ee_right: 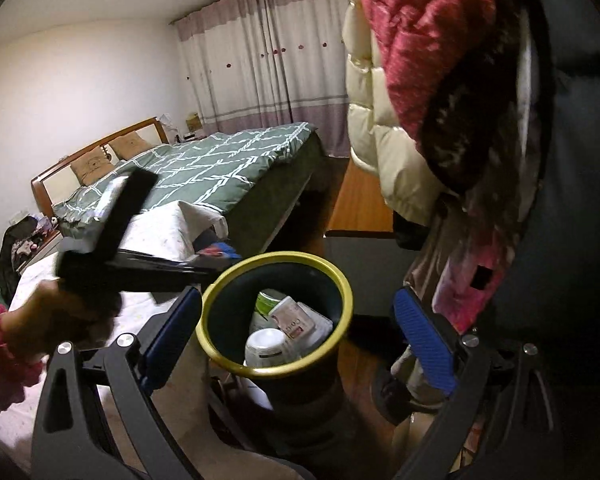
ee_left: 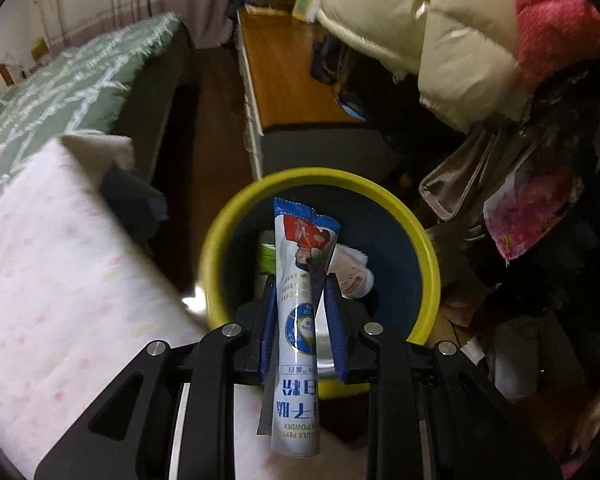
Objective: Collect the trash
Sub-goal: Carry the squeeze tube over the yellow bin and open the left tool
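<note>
The left gripper (ee_left: 300, 300) is clamped on a long white-and-blue powder sachet (ee_left: 298, 320), its blue pads pressing the packet's sides; the sachet stands lengthwise between the fingers, its crimped blue end pointing out over the mouth of a dark trash bin with a yellow rim (ee_left: 220, 248). Inside the bin lie a white cup (ee_right: 265, 346), a green-and-white container (ee_right: 269, 300) and a crumpled wrapper (ee_right: 296, 320). The right gripper (ee_right: 300, 328) stands wide open with nothing between its blue pads, the bin framed between them. In the right wrist view a hand (ee_right: 48, 320) in a pink sleeve holds the left gripper just left of the bin's rim. A bed with a green quilt (ee_right: 204, 160) lies beyond, and puffy jackets (ee_left: 440, 40) hang to the right.
</note>
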A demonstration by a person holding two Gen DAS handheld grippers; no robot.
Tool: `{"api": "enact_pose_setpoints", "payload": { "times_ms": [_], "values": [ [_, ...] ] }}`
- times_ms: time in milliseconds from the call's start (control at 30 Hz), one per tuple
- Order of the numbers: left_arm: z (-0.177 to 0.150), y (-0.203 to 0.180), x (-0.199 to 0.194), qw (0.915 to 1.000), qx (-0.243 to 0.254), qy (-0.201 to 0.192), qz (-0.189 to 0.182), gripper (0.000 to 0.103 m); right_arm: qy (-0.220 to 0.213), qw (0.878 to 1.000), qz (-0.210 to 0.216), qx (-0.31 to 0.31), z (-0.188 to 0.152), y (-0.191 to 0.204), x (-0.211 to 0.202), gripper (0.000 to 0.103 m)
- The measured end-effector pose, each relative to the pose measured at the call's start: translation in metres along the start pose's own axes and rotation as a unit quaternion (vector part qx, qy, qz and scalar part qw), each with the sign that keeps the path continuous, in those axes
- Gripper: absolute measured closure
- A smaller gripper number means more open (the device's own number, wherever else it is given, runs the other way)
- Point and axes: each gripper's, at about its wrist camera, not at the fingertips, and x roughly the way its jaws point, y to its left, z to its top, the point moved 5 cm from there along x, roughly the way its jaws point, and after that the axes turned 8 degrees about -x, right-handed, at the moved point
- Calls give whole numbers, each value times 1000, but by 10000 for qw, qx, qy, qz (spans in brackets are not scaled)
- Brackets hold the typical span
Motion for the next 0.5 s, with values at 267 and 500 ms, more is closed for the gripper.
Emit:
{"api": "enact_pose_setpoints", "payload": {
  "times_ms": [267, 500],
  "values": [
    [3, -21, 52, 9994, -44, 332, 24, 79, 74, 9998, 22, 174, -5, -10, 1, 11],
    [10, -25, 66, 9995, -189, 236, 31, 35, 39, 9999, 75, 90, -2, -2, -2, 11]
  ]
}}
